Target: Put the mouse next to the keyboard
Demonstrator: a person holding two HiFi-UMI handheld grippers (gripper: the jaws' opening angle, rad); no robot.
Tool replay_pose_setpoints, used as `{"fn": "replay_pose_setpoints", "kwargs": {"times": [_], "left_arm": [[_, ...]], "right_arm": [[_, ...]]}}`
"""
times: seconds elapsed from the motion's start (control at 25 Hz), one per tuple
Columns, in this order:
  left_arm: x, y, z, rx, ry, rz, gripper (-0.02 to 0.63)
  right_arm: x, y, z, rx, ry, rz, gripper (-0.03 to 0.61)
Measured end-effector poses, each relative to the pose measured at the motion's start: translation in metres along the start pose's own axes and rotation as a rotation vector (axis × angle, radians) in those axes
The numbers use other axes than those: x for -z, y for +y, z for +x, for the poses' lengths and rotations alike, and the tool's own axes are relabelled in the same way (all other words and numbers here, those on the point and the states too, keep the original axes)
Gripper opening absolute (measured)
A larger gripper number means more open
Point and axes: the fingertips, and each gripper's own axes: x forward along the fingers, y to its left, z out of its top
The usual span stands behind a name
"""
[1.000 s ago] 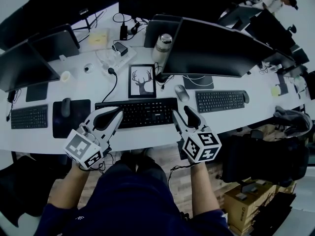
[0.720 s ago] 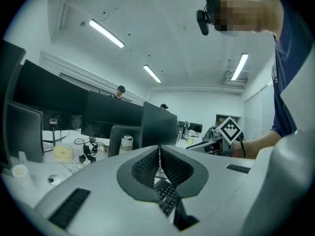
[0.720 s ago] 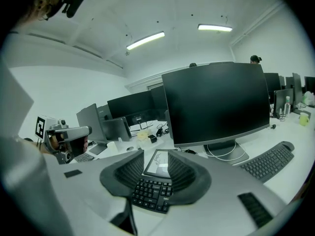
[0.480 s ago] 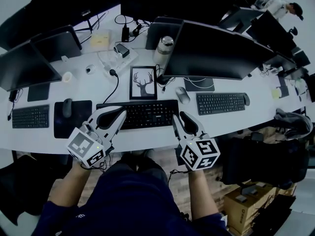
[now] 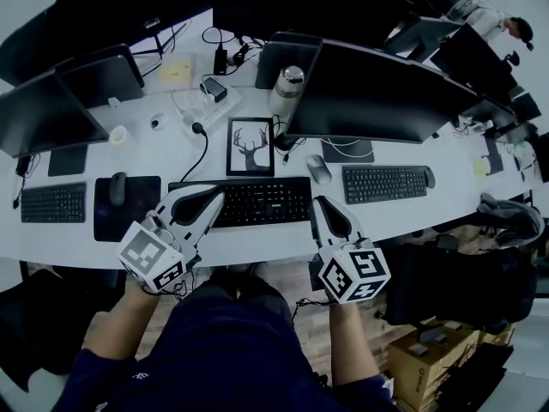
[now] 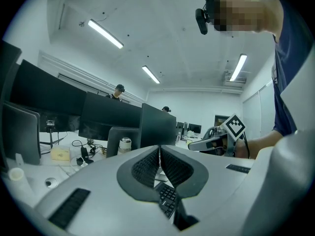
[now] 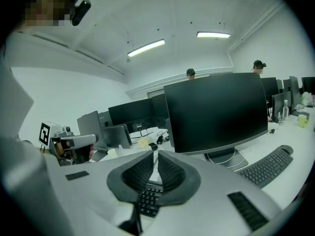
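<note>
Two empty claws by the keyboard (image 5: 257, 201): left claw (image 5: 218, 198) together, right claw (image 5: 316, 202) just closing together, mouse (image 5: 318, 168) just beyond.

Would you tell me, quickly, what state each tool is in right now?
Left tool: closed, empty.
Right tool: has just been closing, now shut, nothing between its jaws.

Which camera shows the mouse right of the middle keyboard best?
Head view: the mouse lies in full sight from above, off the keyboard's far right corner. Neither gripper view shows it clearly.
</note>
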Motion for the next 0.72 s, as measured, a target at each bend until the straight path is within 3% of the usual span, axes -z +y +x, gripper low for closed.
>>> {"fn": "replay_pose_setpoints", "kwargs": {"times": [0.2,0.72], "left_arm": [[-0.004,0.001,0.001,0.003,-0.008,0.000,0.038],[-0.007,0.001,0.003,0.000,-0.011,0.010,0.038]], "right_arm": [[-0.008,0.003,-0.001,-0.001,-0.022,0.002,0.005],[-0.019,0.016,0.000,-0.055,-0.065,0.000,0.003]]}}
